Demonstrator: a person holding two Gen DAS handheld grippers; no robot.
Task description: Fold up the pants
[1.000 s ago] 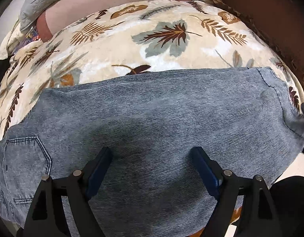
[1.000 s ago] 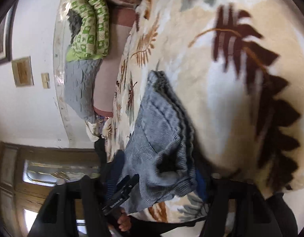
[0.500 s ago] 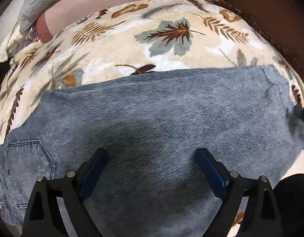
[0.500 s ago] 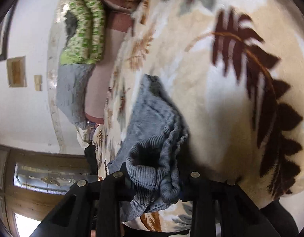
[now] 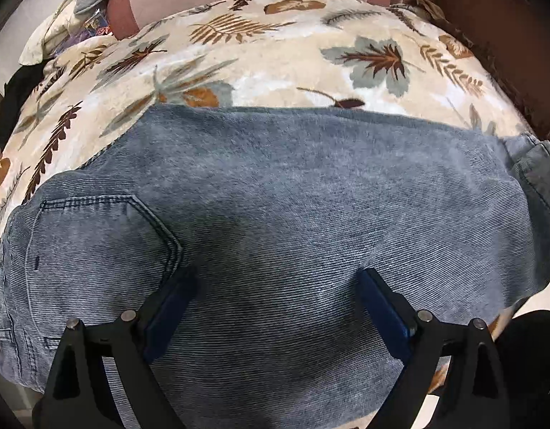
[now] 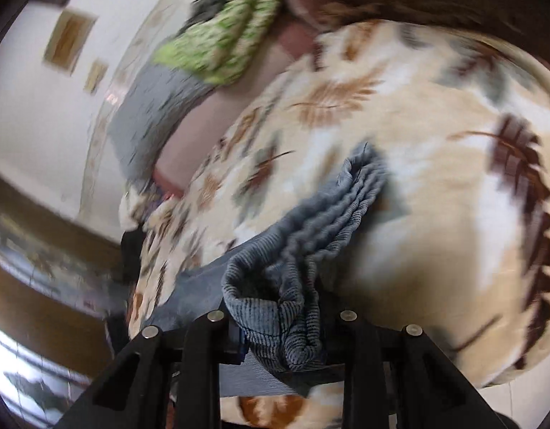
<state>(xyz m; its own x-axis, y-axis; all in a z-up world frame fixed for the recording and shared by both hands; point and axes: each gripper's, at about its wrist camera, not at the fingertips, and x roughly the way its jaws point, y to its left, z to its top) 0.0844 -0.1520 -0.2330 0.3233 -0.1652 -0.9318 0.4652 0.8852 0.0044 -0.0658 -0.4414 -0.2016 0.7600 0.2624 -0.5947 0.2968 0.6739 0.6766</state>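
**A:** Where do the faded blue-grey corduroy-ribbed denim pants (image 5: 293,214) lie?

**B:** They lie flat on a cream plush blanket printed with brown and teal leaves (image 5: 275,53). In the left wrist view their long axis runs side to side, with a stitched back pocket (image 5: 96,246) at the left end and the hems bunching at the far right edge.

**A:** And the left gripper (image 5: 275,307)?

**B:** Its two blue-padded black fingers (image 5: 167,307) are spread wide and hover just over the near middle of the cloth — nothing sits between them, and whether the tips touch the fabric cannot be told.

**A:** What about the right gripper (image 6: 280,325)?

**B:** The right wrist view is blurred, yet the black fingers are drawn close together, pinching a thick bunch of stacked denim layers at one end of the pants. The bundle swells out just ahead of the fingertips, and the rest of the garment trails away up and across the blanket.

**A:** So which hand is placed for the fold?

**B:** Judging from this, the right one — it already holds an end, and the pants stretch away from it along their length toward the pocket end. Carrying that end along the long axis looks like the next call, with the left gripper sitting mid-length, near where a crease would likely fall.
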